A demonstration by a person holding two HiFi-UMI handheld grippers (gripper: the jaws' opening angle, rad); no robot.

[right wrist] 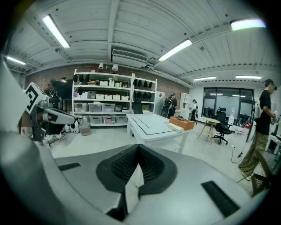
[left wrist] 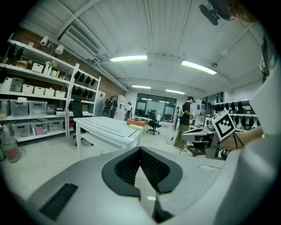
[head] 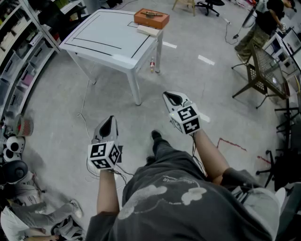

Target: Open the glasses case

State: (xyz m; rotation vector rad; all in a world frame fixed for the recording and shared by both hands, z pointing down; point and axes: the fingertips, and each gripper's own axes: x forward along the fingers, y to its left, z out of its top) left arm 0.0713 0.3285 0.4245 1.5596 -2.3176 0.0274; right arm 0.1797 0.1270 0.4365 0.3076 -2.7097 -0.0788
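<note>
Glasses case (head: 151, 19): orange-brown, box-shaped, sitting at far corner of white rectangular desk (head: 103, 35) w/ black outline; cream flat block (head: 148, 30) lying just beside it. Grey speckled concrete floor (head: 61, 108) is spreading around; shelves (right wrist: 101, 105) of bins are lining the wall. L tongs (head: 110, 120) & R tongs (head: 170, 97) are hovering well apart from desk, both clenched, gripping nothing.

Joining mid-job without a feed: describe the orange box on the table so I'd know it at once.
Look for the white table with thin black lines on its top. On its far right corner in the head view sits the orange box, low and rectangular, with a small dark item on top. Its neighbour, a flat cream piece, is pale and thinner.
</note>
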